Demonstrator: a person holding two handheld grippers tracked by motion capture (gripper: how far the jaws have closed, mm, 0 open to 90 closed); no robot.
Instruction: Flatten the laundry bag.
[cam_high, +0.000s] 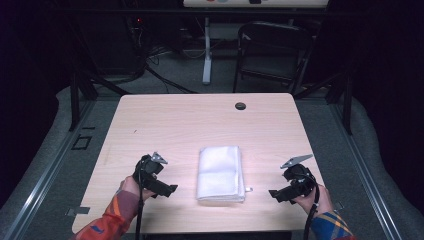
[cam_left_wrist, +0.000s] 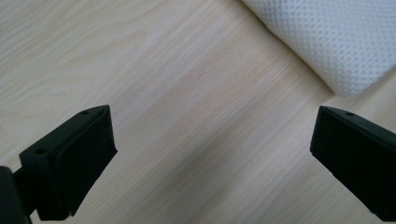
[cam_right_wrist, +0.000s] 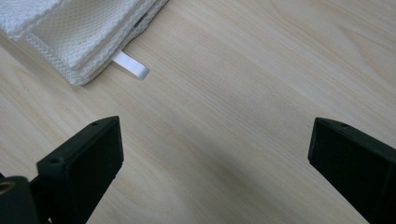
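Your left gripper (cam_high: 169, 190) and right gripper (cam_high: 274, 194) both gaped wide, empty; folded white waffle-weave towel (cam_high: 220, 173) lay between them, untouched.

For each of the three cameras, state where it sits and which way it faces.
High view: above the person's side, looking forward and down on the table; both forearms, left claw and right claw flank the folded white towel.
Left gripper view: rides the left claw, looking down past its open jaws at wood and a towel corner.
Right gripper view: rides the right claw, jaws open, facing the towel's corner with its white loop tag.
Shared: all three show the towel.
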